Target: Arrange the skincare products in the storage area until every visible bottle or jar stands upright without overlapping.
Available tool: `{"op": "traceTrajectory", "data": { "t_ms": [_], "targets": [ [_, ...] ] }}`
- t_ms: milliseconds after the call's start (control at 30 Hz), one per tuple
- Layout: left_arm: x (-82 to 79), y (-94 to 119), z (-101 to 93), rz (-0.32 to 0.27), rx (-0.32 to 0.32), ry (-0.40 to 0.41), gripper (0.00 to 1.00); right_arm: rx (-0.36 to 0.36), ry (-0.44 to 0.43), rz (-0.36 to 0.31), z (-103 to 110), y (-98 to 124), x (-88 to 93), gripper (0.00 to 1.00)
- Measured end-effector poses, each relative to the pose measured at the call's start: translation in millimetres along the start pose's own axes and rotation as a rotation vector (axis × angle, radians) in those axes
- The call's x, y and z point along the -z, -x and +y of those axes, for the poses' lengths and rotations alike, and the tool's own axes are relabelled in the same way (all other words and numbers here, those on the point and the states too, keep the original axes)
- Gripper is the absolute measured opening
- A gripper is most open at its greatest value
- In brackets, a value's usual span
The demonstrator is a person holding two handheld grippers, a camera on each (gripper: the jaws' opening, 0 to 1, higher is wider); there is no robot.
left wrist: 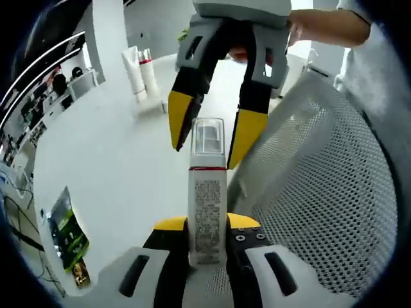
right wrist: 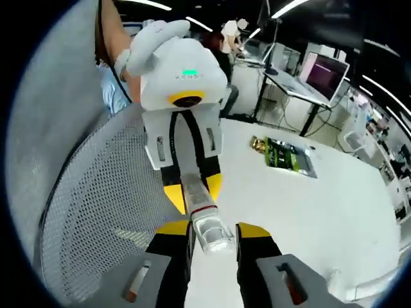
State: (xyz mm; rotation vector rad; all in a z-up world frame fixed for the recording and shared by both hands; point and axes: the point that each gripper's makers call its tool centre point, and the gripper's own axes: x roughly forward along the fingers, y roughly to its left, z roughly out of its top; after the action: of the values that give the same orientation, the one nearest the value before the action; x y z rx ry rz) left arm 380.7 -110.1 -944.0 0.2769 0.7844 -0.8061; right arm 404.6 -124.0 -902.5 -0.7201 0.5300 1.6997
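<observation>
Left tongs (left wrist: 207, 239) gripped the bottle (left wrist: 207, 212) by its body above the white surface (left wrist: 115, 167); right tongs (right wrist: 212, 240) straddled its clear cap (right wrist: 210, 234), contact unclear. Light, rigid, slick plastic—body grip safest, beside the mesh basket (left wrist: 321, 192).

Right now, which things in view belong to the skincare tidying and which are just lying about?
Job:
white skincare bottle with clear cap, shut in left tongs, right tongs around its cap
two white tubes standing
white perforated metal basket

Lying about:
green flat packet
</observation>
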Motion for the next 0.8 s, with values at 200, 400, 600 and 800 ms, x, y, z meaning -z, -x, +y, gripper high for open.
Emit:
{"op": "traceTrajectory", "data": {
  "t_ms": [200,400,600,800],
  "targets": [
    [-10.3,4,0.7,-0.056,0.044,0.134,0.17,0.064,-0.286,-0.194,-22,13,-1.4,0.38],
    [-17.7,5,-4.7,-0.085,0.092,0.189,0.17,-0.076,-0.749,-0.587,-23,30,-33.9,0.50],
    [-32.9,13,0.3,-0.170,0.118,0.298,0.18,-0.130,-0.801,-0.469,4,-2,-18.3,0.41],
    [-41.8,17,0.0,-0.218,0.154,0.361,0.18,-0.155,-0.934,-0.593,-1,-4,-39.3,0.23]
  ]
}}
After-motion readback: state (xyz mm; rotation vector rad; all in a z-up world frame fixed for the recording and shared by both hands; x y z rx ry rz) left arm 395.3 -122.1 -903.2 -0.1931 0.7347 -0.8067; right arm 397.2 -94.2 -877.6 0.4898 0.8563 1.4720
